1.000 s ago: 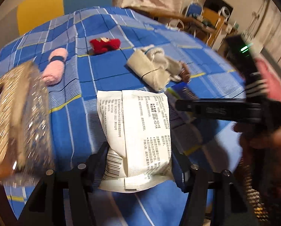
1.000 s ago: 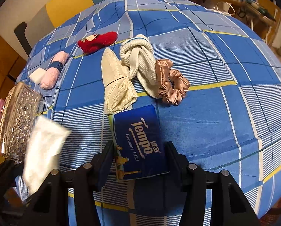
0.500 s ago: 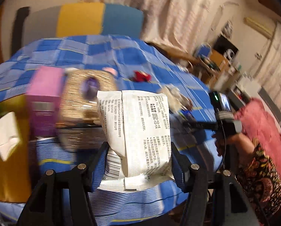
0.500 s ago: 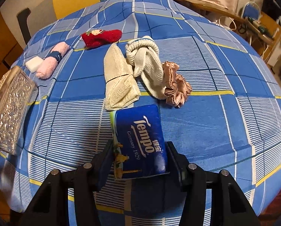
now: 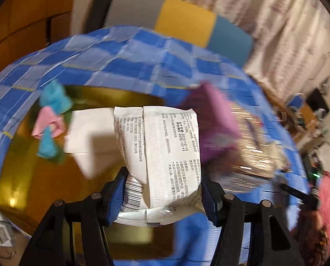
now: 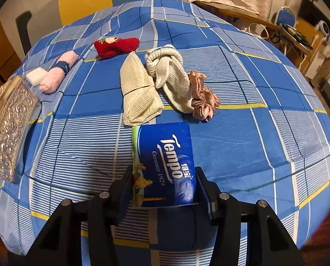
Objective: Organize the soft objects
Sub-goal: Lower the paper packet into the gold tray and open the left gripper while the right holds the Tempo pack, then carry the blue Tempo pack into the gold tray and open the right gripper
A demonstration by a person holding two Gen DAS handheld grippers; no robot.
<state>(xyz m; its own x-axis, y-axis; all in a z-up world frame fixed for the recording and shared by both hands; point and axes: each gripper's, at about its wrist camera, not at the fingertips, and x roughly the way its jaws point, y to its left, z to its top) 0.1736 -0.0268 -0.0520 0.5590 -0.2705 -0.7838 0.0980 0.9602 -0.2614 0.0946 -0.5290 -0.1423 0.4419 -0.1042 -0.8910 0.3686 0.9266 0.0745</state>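
Your left hand-held gripper (image 5: 159, 196) is clamped on a white wipes packet (image 5: 159, 155), printed back facing the camera, both pads pressed into its lower sides. That view is blurred. Behind the packet lies a golden tray (image 5: 32, 177) holding a white folded sheet (image 5: 87, 137) and a small heap of pink and turquoise soft pieces (image 5: 51, 119) at its far left. To the right of the packet are a purple box (image 5: 213, 128) and a shiny embossed box (image 5: 251, 146), both smeared.

Your right hand-held gripper (image 6: 164, 192) is closed on a blue Tempo tissue pack (image 6: 165, 161), held upright between the pads, above the blue checked cloth (image 6: 264, 133). Just beyond the pack lie a cream mesh cloth (image 6: 138, 93), a knotted white sock (image 6: 169, 75) and a tan satin scrunchie (image 6: 203, 98), the sock touching both its neighbours. Farther off is a red plush sock (image 6: 116, 46). At far left a pink rolled towel (image 6: 58, 73) lies beside a white block (image 6: 36, 75). The embossed box (image 6: 7, 128) stands at the left edge of that view.
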